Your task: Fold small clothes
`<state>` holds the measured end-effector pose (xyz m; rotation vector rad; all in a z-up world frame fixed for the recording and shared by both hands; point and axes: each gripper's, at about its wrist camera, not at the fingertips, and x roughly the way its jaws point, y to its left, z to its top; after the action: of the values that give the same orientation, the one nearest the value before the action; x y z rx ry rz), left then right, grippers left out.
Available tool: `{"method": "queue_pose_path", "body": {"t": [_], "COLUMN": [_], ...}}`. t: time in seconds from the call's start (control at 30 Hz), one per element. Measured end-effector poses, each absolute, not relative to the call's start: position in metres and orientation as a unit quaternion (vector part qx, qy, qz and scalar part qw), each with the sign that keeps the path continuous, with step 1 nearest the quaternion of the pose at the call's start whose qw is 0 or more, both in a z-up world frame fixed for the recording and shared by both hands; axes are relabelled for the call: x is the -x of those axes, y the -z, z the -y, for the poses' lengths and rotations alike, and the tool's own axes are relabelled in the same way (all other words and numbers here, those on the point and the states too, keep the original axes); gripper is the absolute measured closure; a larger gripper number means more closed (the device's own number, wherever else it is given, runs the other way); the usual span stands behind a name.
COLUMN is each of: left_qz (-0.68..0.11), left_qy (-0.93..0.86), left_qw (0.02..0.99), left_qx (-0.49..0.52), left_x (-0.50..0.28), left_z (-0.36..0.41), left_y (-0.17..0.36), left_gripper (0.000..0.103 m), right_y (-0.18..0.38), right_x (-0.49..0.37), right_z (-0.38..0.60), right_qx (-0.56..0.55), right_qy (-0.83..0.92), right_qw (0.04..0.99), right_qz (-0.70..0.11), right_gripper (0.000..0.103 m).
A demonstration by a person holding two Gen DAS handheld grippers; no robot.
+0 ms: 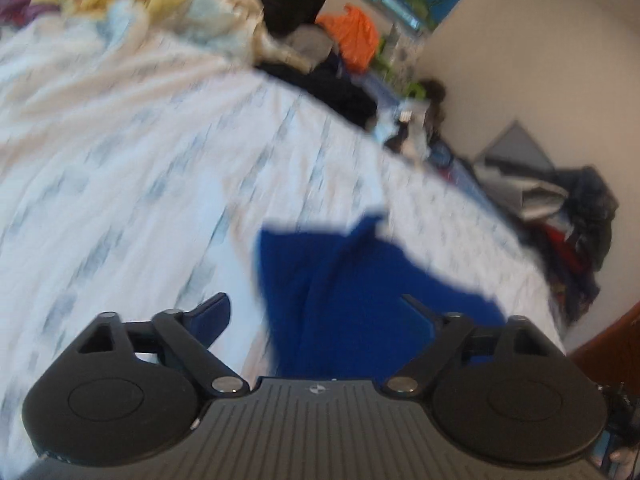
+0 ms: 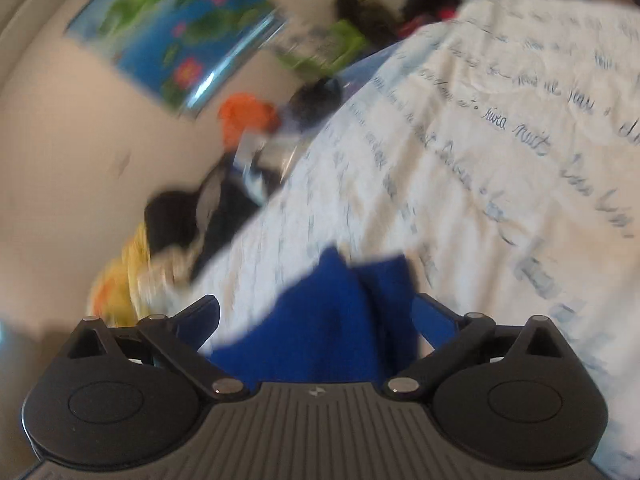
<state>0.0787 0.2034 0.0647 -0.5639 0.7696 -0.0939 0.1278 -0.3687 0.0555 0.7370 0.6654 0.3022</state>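
Both wrist views are smeared by motion blur, so fine detail is hard to read. A deep blue piece of soft cloth [image 1: 340, 292] lies rumpled on a bed with a white bedsheet printed with pale blue handwriting [image 1: 132, 168]. Its near edge is hidden behind each gripper's black body, so its full shape and what garment it is cannot be made out.

In the left wrist view, the left gripper [image 1: 316, 312] has its jaws spread apart, released, with the cloth lying between them, towards 3 o'clock. In the right wrist view, the right gripper [image 2: 316, 312] also stands wide open over the cloth [image 2: 320, 312], gripping nothing.

At 12 o'clock in the left view, a blurred heap of yellow, black and orange fabrics [image 1: 280, 12] crowds the bed's far edge. A blue picture with green leaves and pink flowers [image 2: 176, 36] hangs on the beige wall.
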Motion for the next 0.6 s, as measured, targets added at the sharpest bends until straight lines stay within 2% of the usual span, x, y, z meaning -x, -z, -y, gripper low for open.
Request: {"method": "queue_pose_path", "body": {"t": [0.07,0.13,0.2,0.23,0.27,0.3,0.37,0.47,0.6], "left_qz": [-0.413,-0.402,-0.41,-0.416,-0.42,-0.43,-0.443,-0.432,-0.383], "left_qy": [0.048,0.045,0.052,0.061,0.066,0.06,0.054,0.042,0.104], "left_qw": [0.869,0.881,0.878,0.876,0.877,0.877,0.87,0.875,0.896], "left_qx": [0.269,0.244,0.241,0.236,0.222,0.205,0.209,0.214,0.2], "left_x": [-0.061,-0.046,-0.043,-0.045,-0.046,-0.05,-0.059,-0.061,-0.013], "left_z": [-0.198,-0.189,-0.18,-0.174,-0.167,-0.159,-0.158,-0.168,-0.172], "left_y": [-0.047,-0.044,-0.045,-0.045,-0.046,-0.045,-0.044,-0.063,-0.122], "left_gripper": [0.036,0.036,0.038,0.042,0.063,0.095,0.094,0.095,0.096], "right_y": [-0.046,-0.031,-0.029,-0.031,-0.03,-0.026,-0.021,-0.027,-0.07], "right_x": [-0.097,-0.081,-0.07,-0.07,-0.072,-0.078,-0.087,-0.098,-0.067], "right_z": [0.364,0.355,0.342,0.337,0.332,0.328,0.322,0.323,0.331], "right_qx": [-0.301,-0.261,-0.229,-0.231,-0.24,-0.252,-0.257,-0.277,-0.294], "right_qy": [-0.13,-0.129,-0.133,-0.139,-0.149,-0.16,-0.163,-0.16,-0.203], "right_qw": [0.864,0.857,0.87,0.868,0.862,0.851,0.847,0.839,0.849], "right_qz": [-0.383,-0.426,-0.417,-0.417,-0.422,-0.433,-0.435,-0.441,-0.39], "right_gripper": [0.003,0.012,0.016,0.03,0.06,0.073,0.093,0.095,0.097]}}
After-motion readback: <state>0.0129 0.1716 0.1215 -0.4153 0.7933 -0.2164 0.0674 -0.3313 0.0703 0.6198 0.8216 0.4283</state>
